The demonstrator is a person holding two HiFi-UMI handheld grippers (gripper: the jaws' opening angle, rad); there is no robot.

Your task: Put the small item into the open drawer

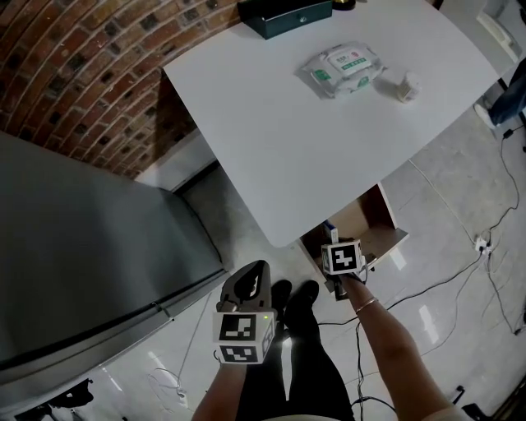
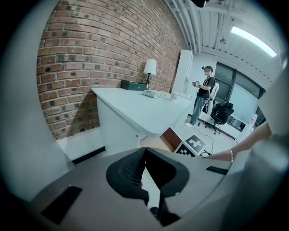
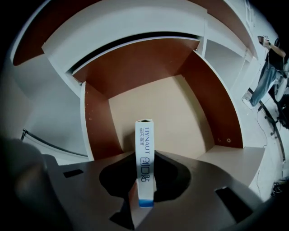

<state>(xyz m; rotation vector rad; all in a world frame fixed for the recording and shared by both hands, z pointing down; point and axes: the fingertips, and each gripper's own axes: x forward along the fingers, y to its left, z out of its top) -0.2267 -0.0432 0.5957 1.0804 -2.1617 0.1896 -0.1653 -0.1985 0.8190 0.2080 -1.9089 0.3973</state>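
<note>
- The right gripper points steeply down, its jaws partly closed and clamped on the flat sides of a slim white box. The box stands on end between the pads, and its far end reaches past the fingertips.
- The open drawer lies straight below this gripper. Its brown side walls stand well apart on either side of the box, and its pale floor beyond the box tip is bare.
- Past the drawer's back wall, the white table overhangs.
- The left gripper hangs beside the right one and farther from the drawer. Its jaw tips meet, with nothing between them.
- Only the right gripper view shows the box's print and the drawer floor.
- Only the head view shows the tabletop's load, far beyond both grippers: a pack of wipes, a small white container and a dark box.
- Only the left gripper view shows a lamp and a person standing far across the room.
</note>
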